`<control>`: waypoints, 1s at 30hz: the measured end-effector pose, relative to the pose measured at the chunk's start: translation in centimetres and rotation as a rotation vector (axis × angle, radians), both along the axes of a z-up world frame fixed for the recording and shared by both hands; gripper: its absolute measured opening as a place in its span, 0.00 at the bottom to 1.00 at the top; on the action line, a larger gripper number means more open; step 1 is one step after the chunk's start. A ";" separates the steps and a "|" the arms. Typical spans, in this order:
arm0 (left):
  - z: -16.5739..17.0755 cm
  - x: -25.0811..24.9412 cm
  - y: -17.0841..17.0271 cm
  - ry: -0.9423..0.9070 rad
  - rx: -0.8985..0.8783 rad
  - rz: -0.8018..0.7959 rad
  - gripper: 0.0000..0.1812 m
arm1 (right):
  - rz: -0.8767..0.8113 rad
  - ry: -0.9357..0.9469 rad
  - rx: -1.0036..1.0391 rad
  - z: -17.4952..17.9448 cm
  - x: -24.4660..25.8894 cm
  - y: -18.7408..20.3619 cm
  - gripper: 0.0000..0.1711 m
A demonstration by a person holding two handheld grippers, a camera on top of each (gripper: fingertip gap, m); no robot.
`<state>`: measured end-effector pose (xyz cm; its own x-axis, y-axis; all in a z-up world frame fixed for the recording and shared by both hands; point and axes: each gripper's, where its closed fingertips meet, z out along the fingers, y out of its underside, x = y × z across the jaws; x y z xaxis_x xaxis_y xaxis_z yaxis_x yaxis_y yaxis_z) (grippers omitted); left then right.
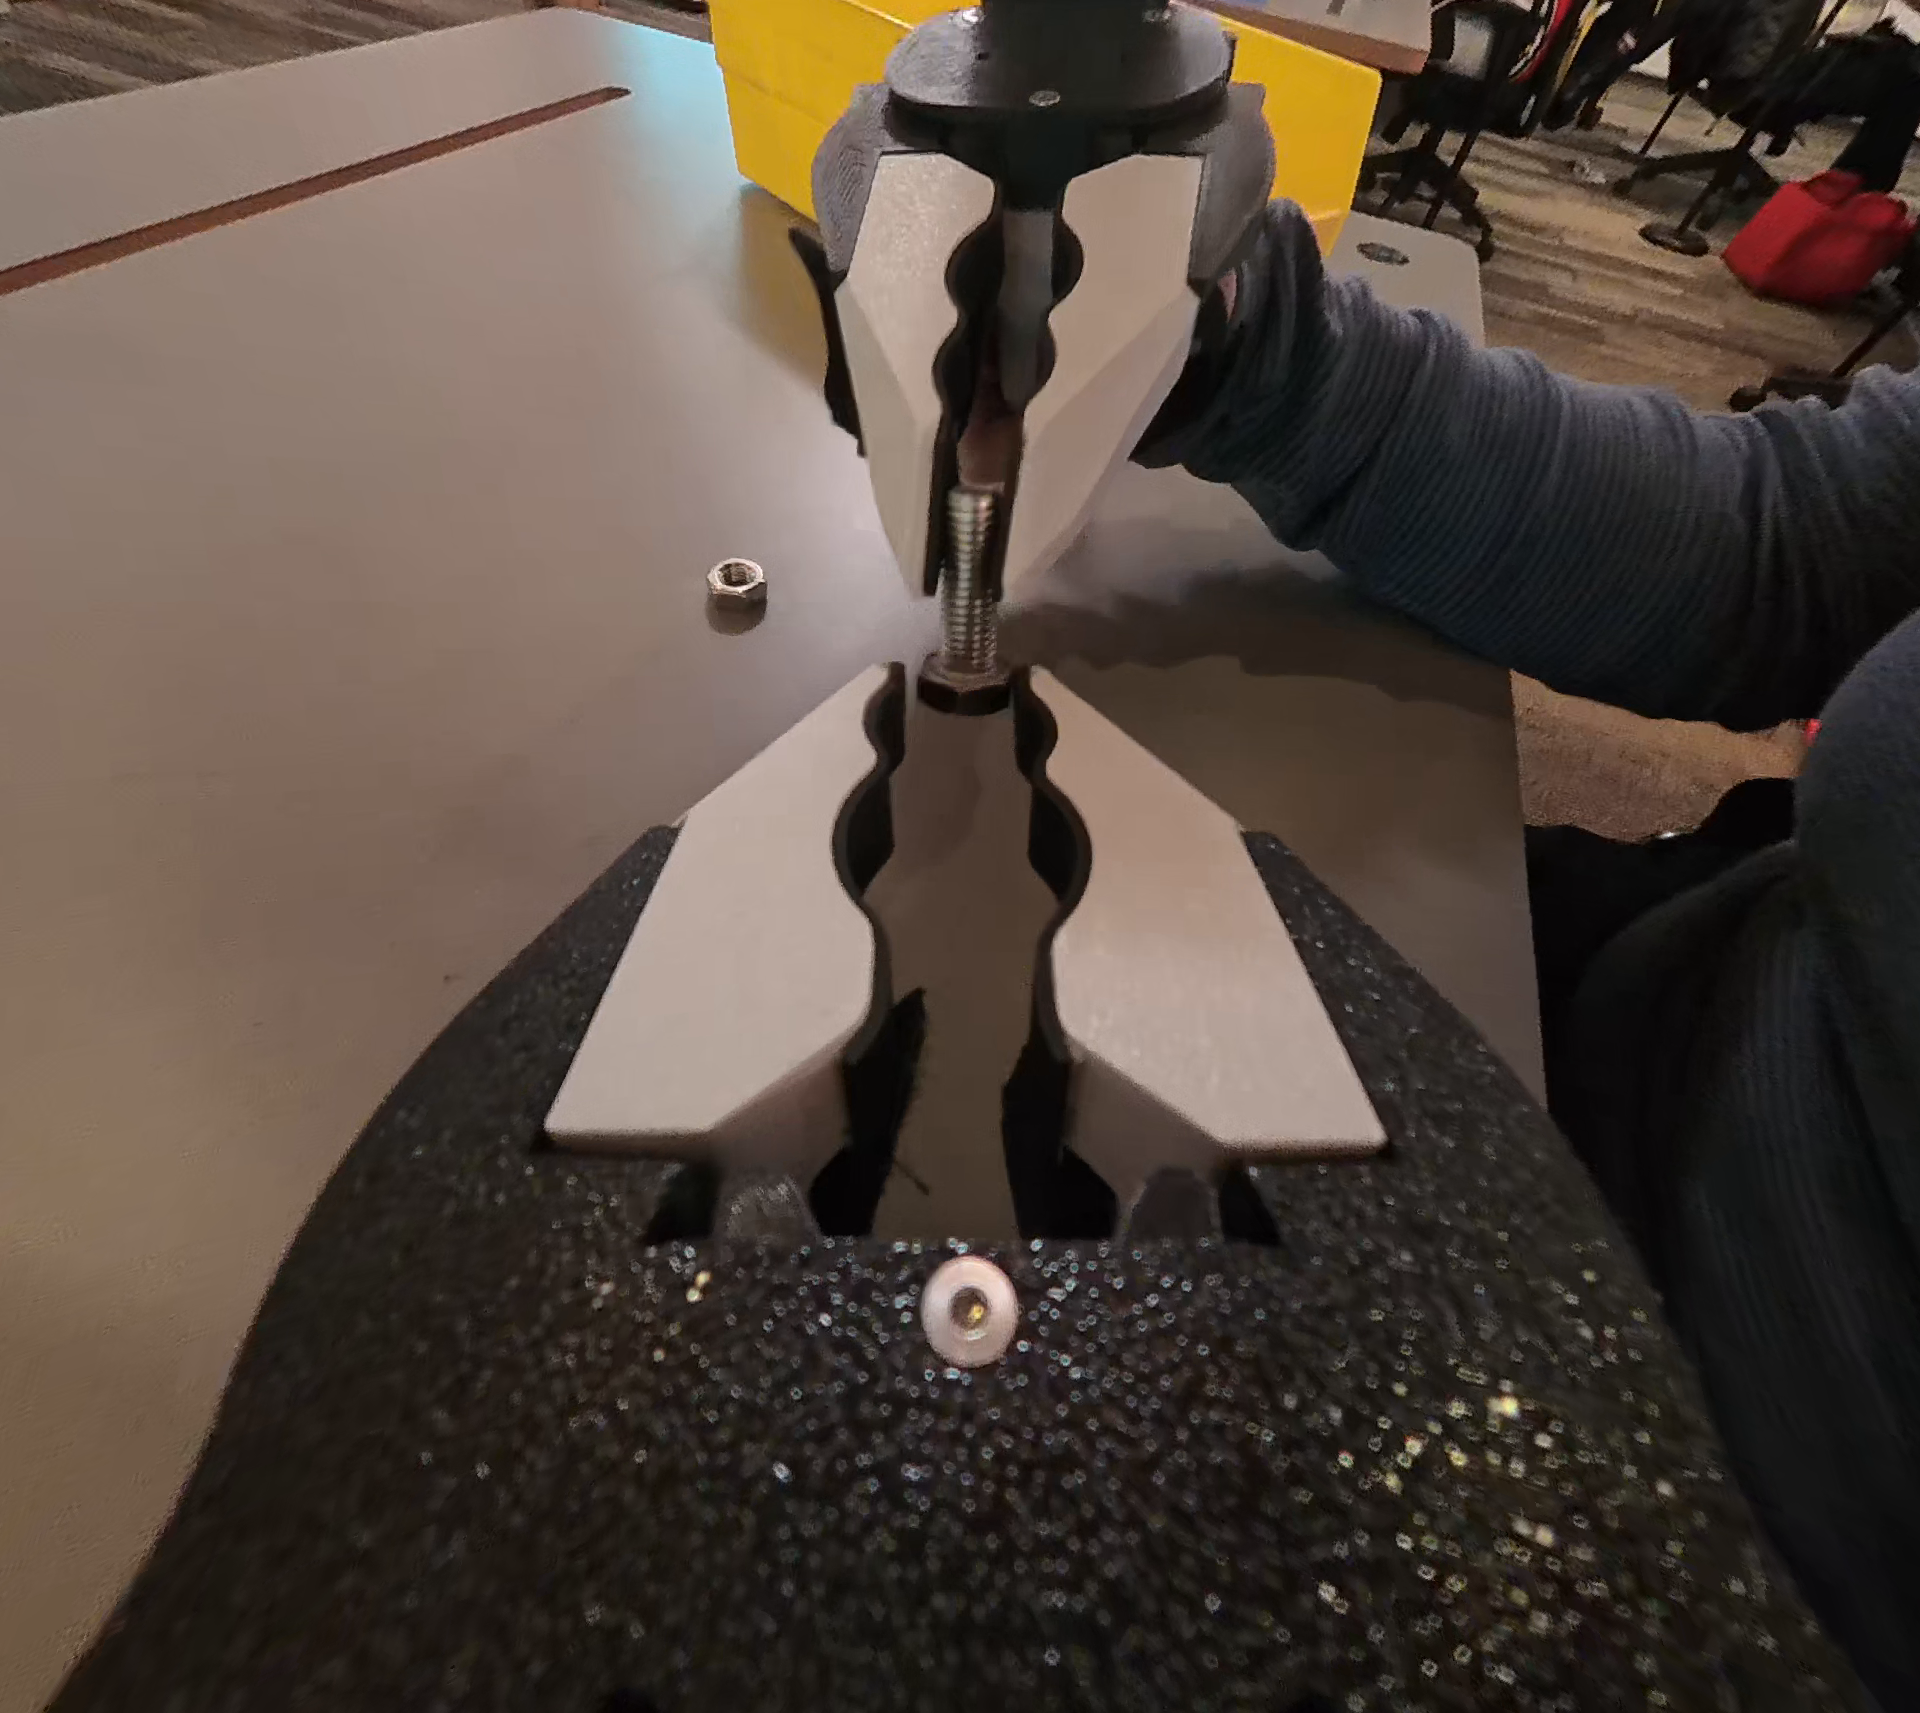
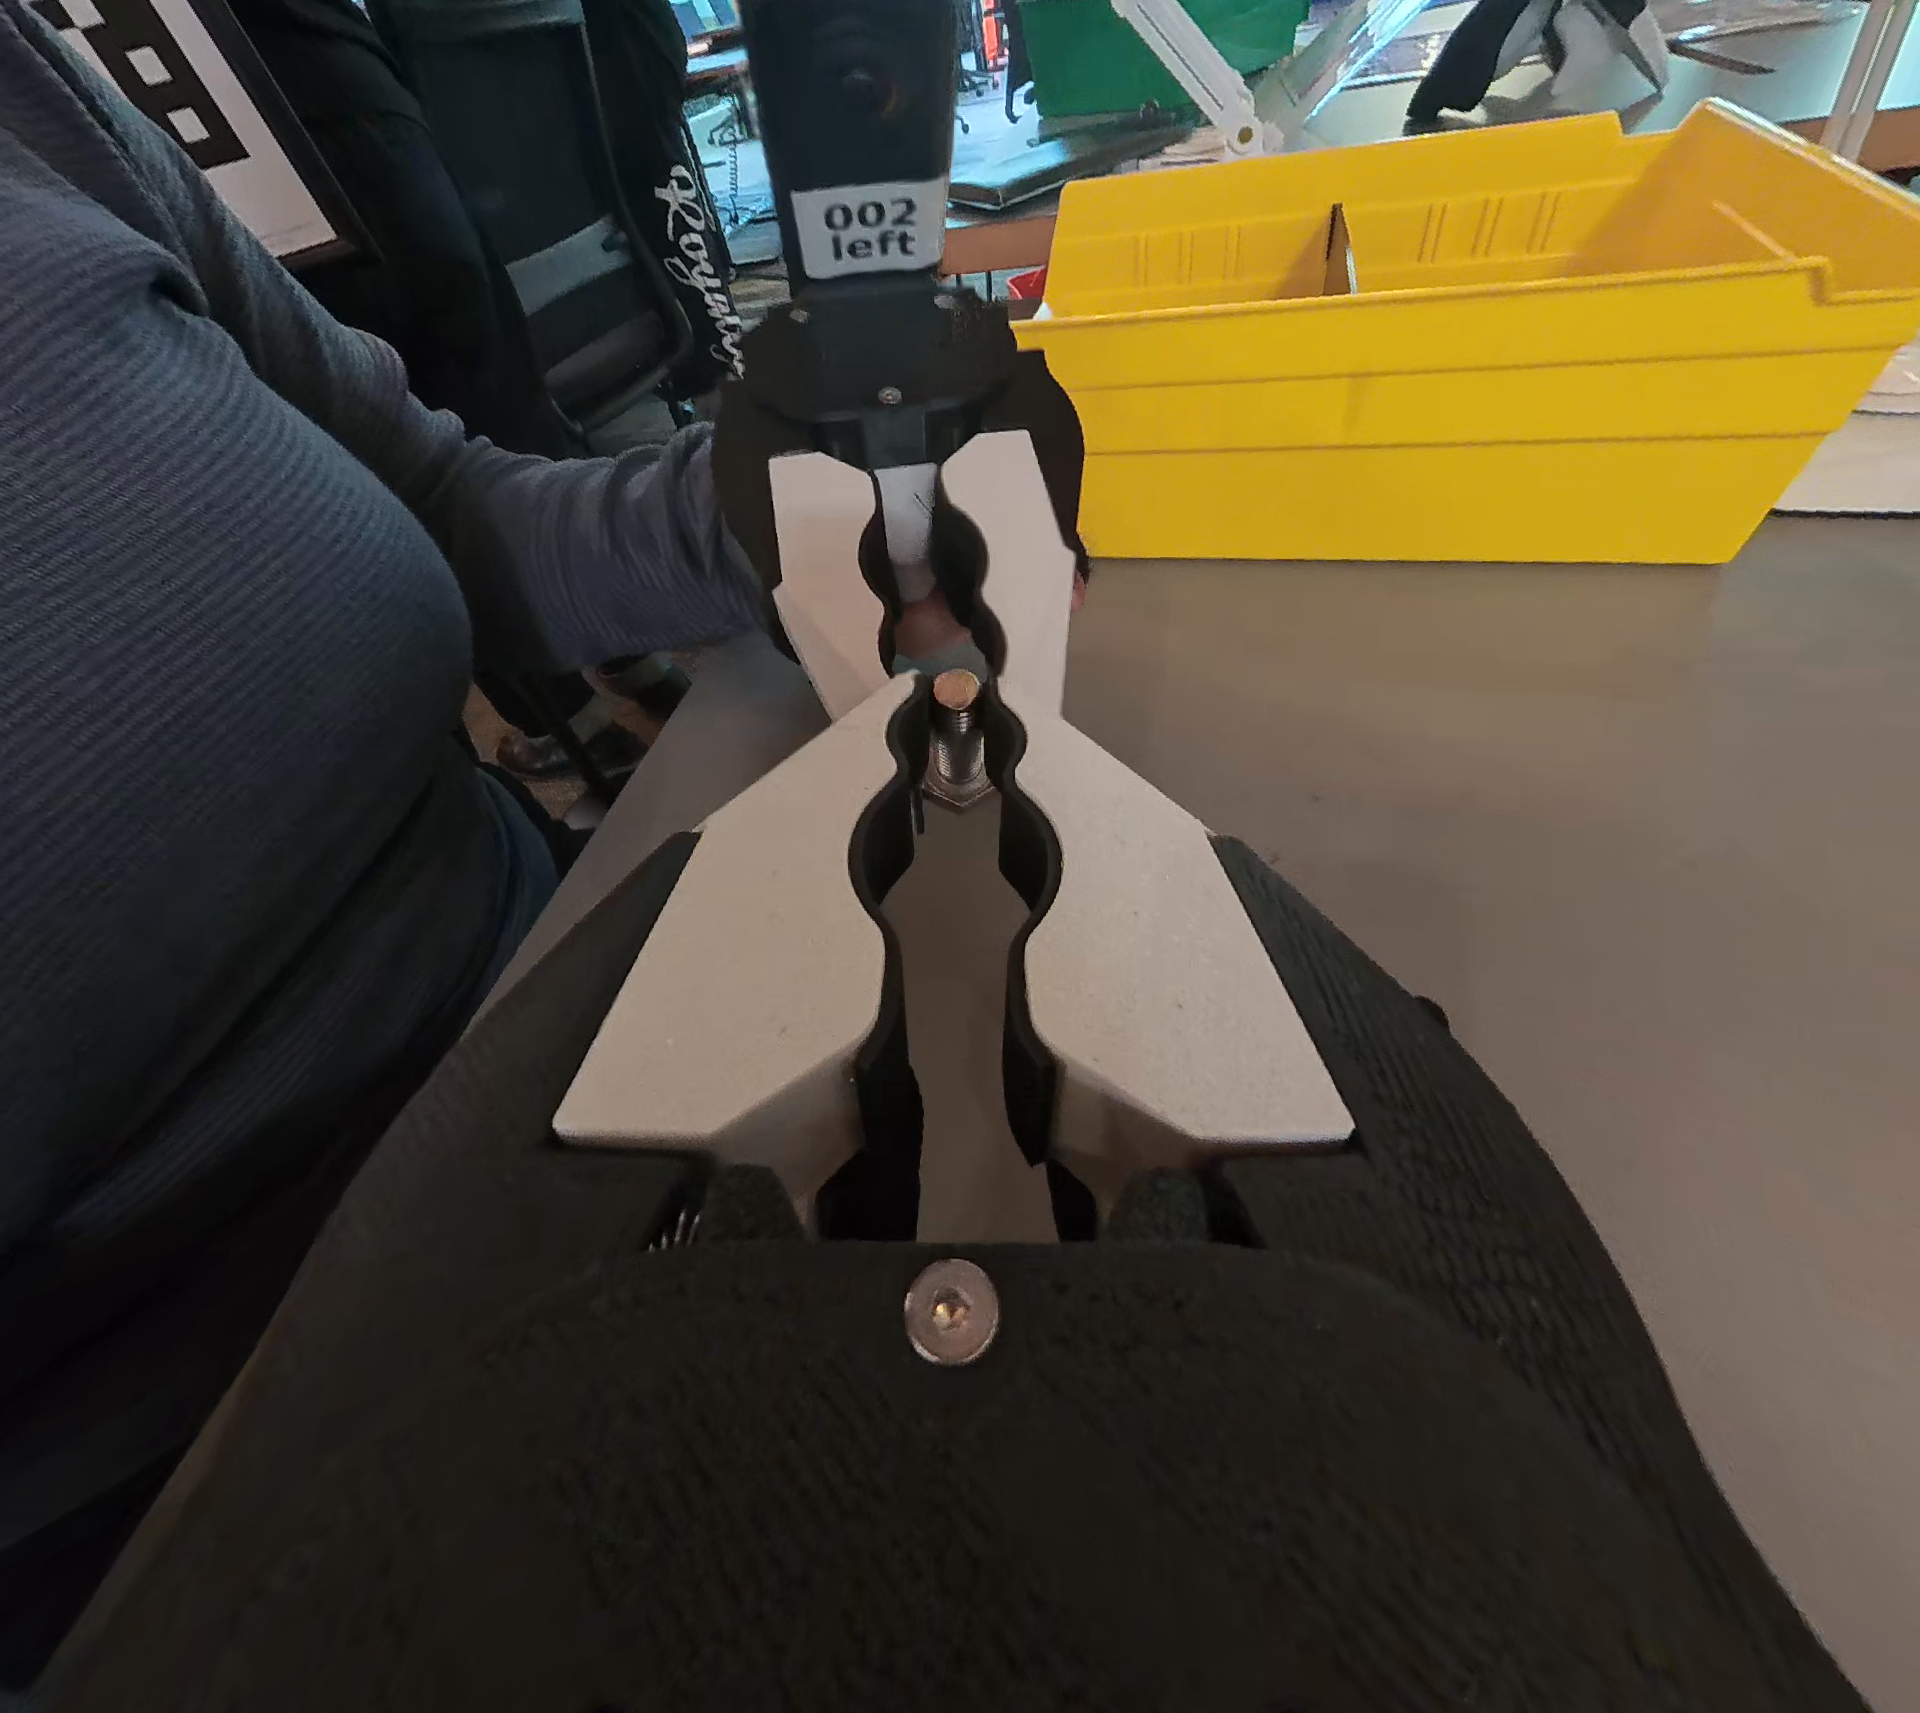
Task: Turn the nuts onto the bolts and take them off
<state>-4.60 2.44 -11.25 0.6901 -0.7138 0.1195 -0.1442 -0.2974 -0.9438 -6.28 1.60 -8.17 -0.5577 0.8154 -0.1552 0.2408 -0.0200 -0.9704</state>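
Note:
A steel bolt (image 1: 971,562) stands upright on the grey table (image 1: 416,520), its hex end (image 1: 964,695) at the bottom. My left gripper (image 1: 961,681) is shut on that hex end; I cannot tell if it is the head or a nut. My right gripper (image 1: 964,567) comes in from the opposite side and is shut on the threaded shank. In the right wrist view the bolt (image 2: 951,754) sits between the right gripper's (image 2: 956,705) tips. The left gripper's white fingers (image 2: 1023,562) show behind it, tips hidden. A loose nut (image 1: 736,583) lies to the left.
A yellow bin (image 1: 790,53) stands on the table behind the grippers, and on the right in the right wrist view (image 2: 1455,416). The person's blue sleeve (image 1: 1558,500) reaches in from the right. The table edge runs close by on that side. Chairs and desks stand beyond. Both grippers' tips are close together, under 4 cm apart. My left tips are roughly 12 centimetres from the loose nut (image 1: 736,583).

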 end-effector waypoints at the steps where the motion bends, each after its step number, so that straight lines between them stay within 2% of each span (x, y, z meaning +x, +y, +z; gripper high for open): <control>1: 0.0 0.0 0.1 -0.008 -0.004 0.003 0.12 | 0.001 0.008 -0.009 0.2 0.0 0.0 0.05; 4: 0.2 0.0 0.0 -0.029 0.010 -0.006 0.08 | -0.006 0.022 -0.018 0.5 0.1 0.2 0.05; 13: 1.1 0.2 0.2 -0.073 0.066 0.000 0.09 | -0.001 0.038 -0.032 0.9 0.3 0.3 0.05; 19: 1.0 0.0 0.6 -0.021 0.085 0.032 0.08 | -0.023 0.044 -0.019 0.9 0.2 0.5 0.05; 20: 1.1 -0.2 0.9 -0.016 0.090 0.049 0.08 | -0.047 0.053 -0.017 1.0 0.1 0.8 0.05; 22: 1.0 -0.9 1.8 0.011 0.092 0.099 0.08 | -0.136 0.100 -0.041 2.1 0.0 2.5 0.15; 25: 1.5 -2.0 4.2 0.054 0.123 0.197 0.08 | -0.429 0.111 -0.029 2.6 0.4 8.1 0.19; 27: 2.1 -2.7 6.3 0.082 0.176 0.262 0.08 | -0.588 0.015 0.084 0.7 1.4 11.2 0.19; 29: 2.7 -2.6 8.2 0.051 0.196 0.266 0.08 | -0.638 -0.130 0.205 -1.9 2.4 12.6 0.18; 30: 3.1 -1.9 8.7 0.011 0.215 0.214 0.08 | -0.633 -0.195 0.254 -3.3 2.8 12.8 0.17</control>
<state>-6.47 11.12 -8.17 0.8280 -0.5601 -0.0268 -0.1105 -0.1161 -0.9871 -3.49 14.42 -11.47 0.0539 0.9980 0.0335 0.4273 0.0073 -0.9041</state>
